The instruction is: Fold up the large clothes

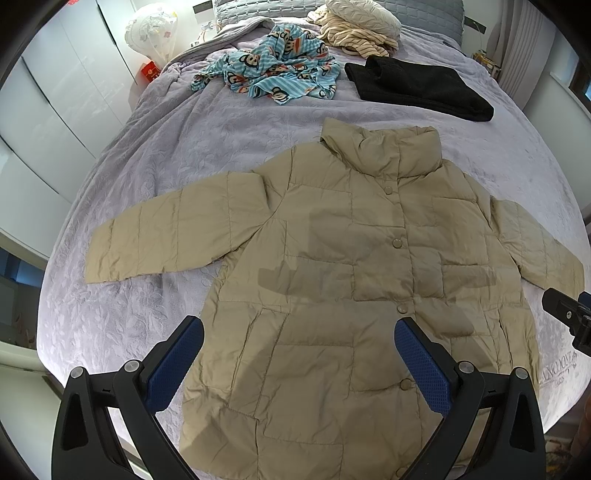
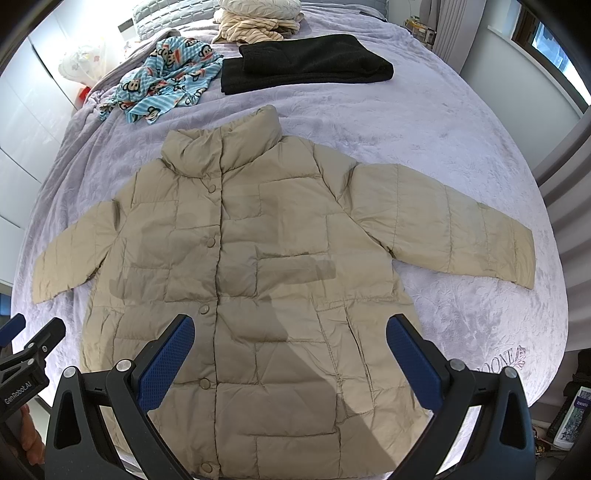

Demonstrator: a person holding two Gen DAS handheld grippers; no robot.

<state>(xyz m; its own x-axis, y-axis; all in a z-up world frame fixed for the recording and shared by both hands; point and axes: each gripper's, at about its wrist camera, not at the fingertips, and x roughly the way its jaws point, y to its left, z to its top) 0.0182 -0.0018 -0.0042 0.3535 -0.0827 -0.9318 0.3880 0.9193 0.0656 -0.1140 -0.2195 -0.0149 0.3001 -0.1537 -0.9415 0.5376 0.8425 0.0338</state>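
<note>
A beige quilted puffer jacket (image 1: 332,258) lies flat and buttoned on the lilac bedspread (image 1: 229,125), collar away from me, both sleeves spread out to the sides. It also shows in the right wrist view (image 2: 280,266). My left gripper (image 1: 299,332) is open and empty, hovering above the jacket's lower left part. My right gripper (image 2: 290,328) is open and empty above the jacket's lower right part. The right gripper's tip shows at the edge of the left wrist view (image 1: 569,317); the left gripper shows at the left edge of the right wrist view (image 2: 26,354).
At the far end of the bed lie a folded black garment (image 1: 417,88), a crumpled blue monkey-print garment (image 1: 273,70) and a cream striped pile (image 1: 358,29) by the pillows. White wardrobe doors (image 1: 55,96) stand left of the bed. A window and curtain (image 2: 554,55) are at the right.
</note>
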